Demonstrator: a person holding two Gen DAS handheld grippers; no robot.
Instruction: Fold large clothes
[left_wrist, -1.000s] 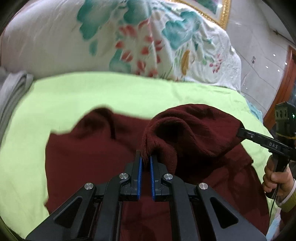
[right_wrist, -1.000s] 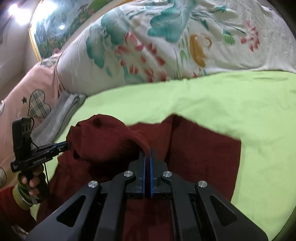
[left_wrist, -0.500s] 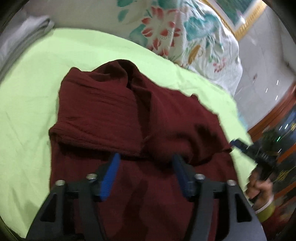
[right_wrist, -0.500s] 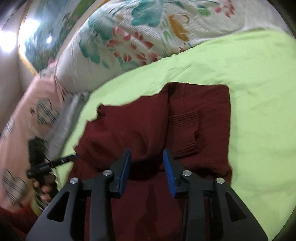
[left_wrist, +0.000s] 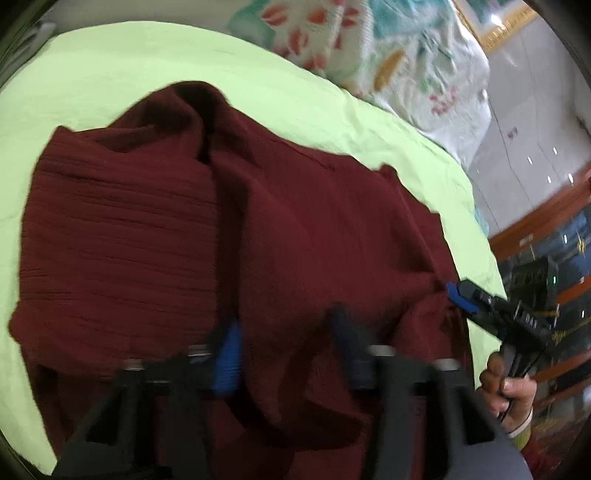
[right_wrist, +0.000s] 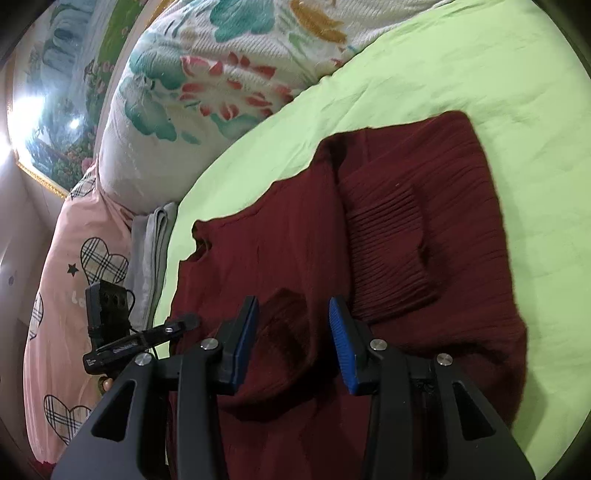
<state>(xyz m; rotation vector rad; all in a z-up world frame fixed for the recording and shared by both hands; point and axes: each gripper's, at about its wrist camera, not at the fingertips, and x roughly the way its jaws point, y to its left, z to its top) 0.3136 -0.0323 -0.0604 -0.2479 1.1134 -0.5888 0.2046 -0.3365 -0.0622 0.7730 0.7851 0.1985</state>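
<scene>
Left gripper (left_wrist: 286, 350) blurred, perhaps closing

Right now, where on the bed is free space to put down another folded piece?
The green sheet is bare between the maroon sweater and the floral pillow, and also on the sweater's far side. Near the grey folded cloth and the pink heart bedding it is crowded.

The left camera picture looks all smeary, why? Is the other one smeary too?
Left wrist view: motion blur smears the left gripper and the maroon sweater. Right wrist view: sharp, the right gripper crisp, with bright lamp glare at the left edge.
</scene>
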